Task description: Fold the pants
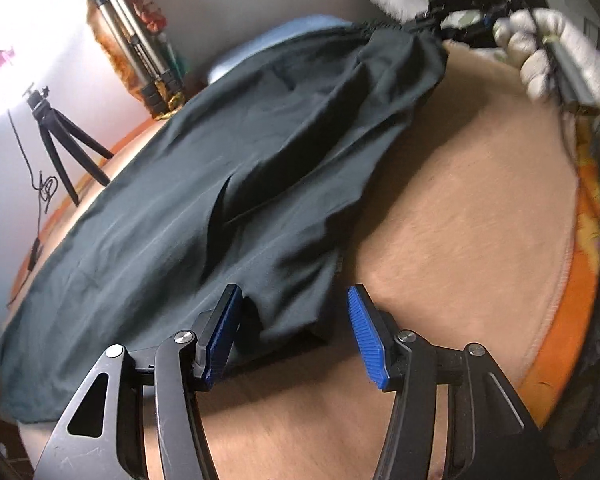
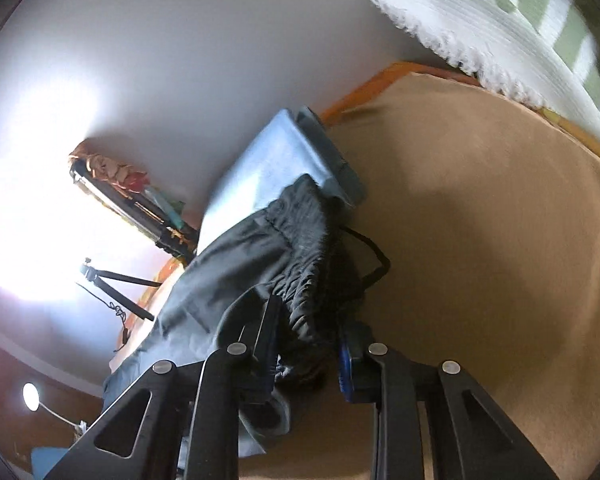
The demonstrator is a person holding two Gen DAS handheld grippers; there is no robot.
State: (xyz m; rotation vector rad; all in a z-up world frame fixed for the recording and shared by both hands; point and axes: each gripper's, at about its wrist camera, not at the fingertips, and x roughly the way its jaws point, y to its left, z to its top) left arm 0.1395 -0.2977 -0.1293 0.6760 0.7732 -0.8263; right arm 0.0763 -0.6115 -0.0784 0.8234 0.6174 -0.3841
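Note:
Dark grey-green pants (image 1: 204, 200) lie spread on a tan blanket (image 1: 460, 220) over the bed. My left gripper (image 1: 296, 312) is open, its blue pads astride a leg hem at the near edge of the cloth. My right gripper (image 2: 308, 344) has its jaws around the gathered elastic waistband (image 2: 304, 248) and lifts it off the blanket; its drawstring (image 2: 374, 256) hangs loose. In the left wrist view the right gripper (image 1: 432, 26) shows at the far end of the pants, held by a white-gloved hand (image 1: 548, 52).
A folded light-blue cloth (image 2: 268, 168) lies beyond the waistband. A small black tripod (image 1: 60, 136) with a cable stands on the bed's left side. A bundle of tripod legs (image 1: 136, 52) leans on the wall. The orange bed edge (image 1: 572, 320) runs right.

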